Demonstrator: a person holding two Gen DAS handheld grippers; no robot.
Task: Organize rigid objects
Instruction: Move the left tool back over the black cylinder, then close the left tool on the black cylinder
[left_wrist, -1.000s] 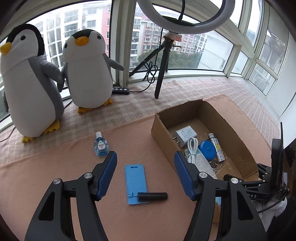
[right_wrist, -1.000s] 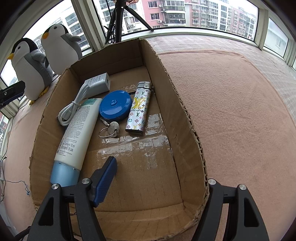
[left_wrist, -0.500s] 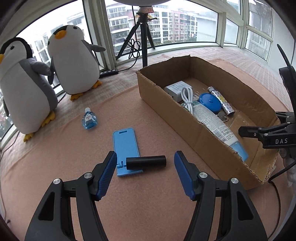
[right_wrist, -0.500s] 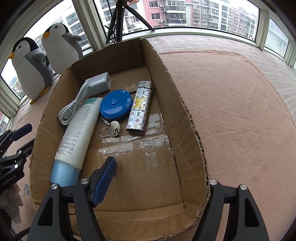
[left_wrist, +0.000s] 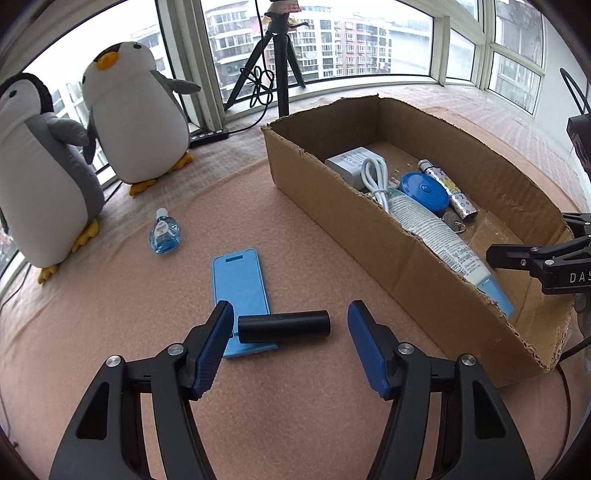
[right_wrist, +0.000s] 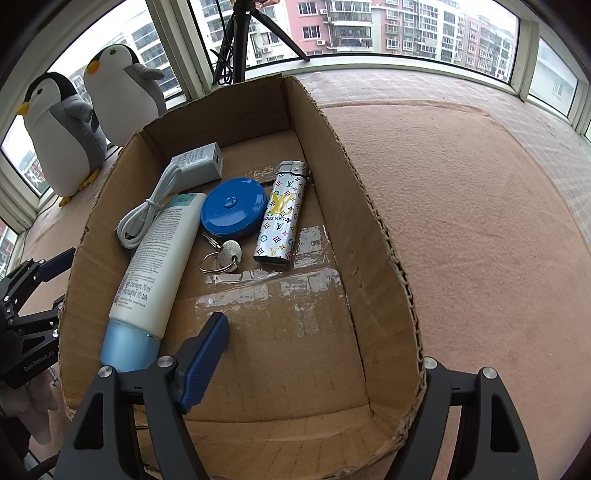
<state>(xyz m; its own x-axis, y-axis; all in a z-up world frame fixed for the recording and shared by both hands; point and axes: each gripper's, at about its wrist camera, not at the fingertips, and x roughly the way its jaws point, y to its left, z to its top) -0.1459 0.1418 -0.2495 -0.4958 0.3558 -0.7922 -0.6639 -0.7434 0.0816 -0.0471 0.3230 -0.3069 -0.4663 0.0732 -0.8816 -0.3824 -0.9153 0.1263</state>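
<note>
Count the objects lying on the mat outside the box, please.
3: eye-drop bottle near the penguins, blue phone stand mid-mat, black cylinder across the stand's near end. Others may be hidden.

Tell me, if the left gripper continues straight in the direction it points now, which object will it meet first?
Most likely the black cylinder, which lies crosswise between the open fingers of the left gripper, its left end over the blue phone stand. Depth is hard to judge.

Penguins: two plush toys (left_wrist: 133, 122) standing side by side at the window, touching.
Tripod: black legs (left_wrist: 275, 62) on the sill, cable looped around them.
Power strip: black (left_wrist: 208, 136), beside the nearer penguin's feet.
Outside: apartment blocks (right_wrist: 369, 26) beyond the glass.
</note>
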